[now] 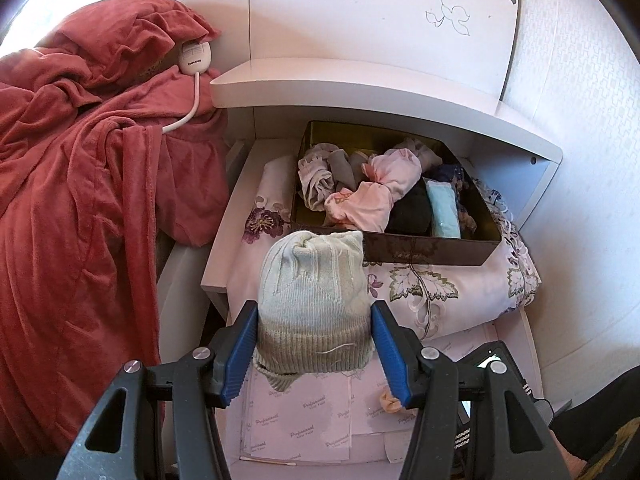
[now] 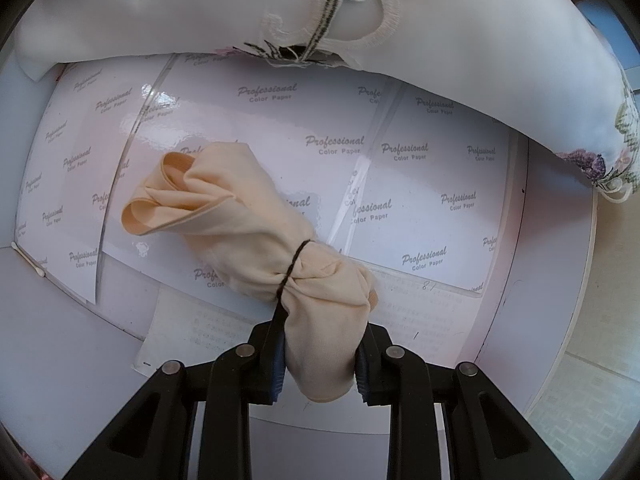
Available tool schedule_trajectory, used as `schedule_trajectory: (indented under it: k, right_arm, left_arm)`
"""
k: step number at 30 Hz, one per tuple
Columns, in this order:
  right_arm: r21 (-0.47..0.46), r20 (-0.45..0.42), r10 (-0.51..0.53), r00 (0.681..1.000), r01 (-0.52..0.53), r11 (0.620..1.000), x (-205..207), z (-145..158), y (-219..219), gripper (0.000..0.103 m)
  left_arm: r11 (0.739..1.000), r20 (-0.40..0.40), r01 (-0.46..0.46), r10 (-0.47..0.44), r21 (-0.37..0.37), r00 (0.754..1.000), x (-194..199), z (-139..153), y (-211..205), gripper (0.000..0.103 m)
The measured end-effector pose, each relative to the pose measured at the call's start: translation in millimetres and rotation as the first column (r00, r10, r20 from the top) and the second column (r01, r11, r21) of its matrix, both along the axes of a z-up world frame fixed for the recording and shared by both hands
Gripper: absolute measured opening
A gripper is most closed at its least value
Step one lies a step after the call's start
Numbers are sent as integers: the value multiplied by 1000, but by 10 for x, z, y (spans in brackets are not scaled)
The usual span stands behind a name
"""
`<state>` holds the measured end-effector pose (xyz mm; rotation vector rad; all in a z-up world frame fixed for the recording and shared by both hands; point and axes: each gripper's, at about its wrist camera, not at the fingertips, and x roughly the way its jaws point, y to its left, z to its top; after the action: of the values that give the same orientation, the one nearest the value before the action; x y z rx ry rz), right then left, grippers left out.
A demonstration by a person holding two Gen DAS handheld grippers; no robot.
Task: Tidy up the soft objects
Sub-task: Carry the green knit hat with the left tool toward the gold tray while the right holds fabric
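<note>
My left gripper [image 1: 314,340] is shut on a rolled pale green-grey knitted bundle [image 1: 314,300] and holds it above the open drawer, just in front of a dark brown box [image 1: 400,250] filled with several rolled soft garments, among them a pink one [image 1: 380,192]. My right gripper [image 2: 320,364] is shut on a peach cloth bundle [image 2: 248,232] tied with a black band, which lies low over the paper-lined drawer floor [image 2: 400,128]. A bit of that peach bundle [image 1: 390,400] and the right gripper body [image 1: 488,376] show in the left wrist view.
A folded floral embroidered cloth [image 1: 432,284] lies under the box and shows in the right wrist view [image 2: 200,12]. A red fleece blanket [image 1: 80,200] covers the bed at left, with a white corded controller [image 1: 195,56]. A white shelf [image 1: 360,88] overhangs the drawer. A cotton swab [image 2: 28,260] lies at the left.
</note>
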<state>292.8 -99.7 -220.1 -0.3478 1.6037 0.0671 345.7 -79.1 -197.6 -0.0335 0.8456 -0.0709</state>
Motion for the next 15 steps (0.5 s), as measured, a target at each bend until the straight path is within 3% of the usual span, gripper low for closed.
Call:
schedule_trajectory:
  k: [6, 15]
  right_arm:
    - [1, 0, -1, 1000, 1, 1000, 3, -1, -6, 28]
    - [6, 0, -7, 1000, 7, 1000, 26, 3, -39, 28]
  left_arm:
    - [1000, 3, 3, -3, 3, 1000, 16, 17, -24, 57]
    - [994, -21, -24, 22, -106, 1000, 348, 122, 110, 57]
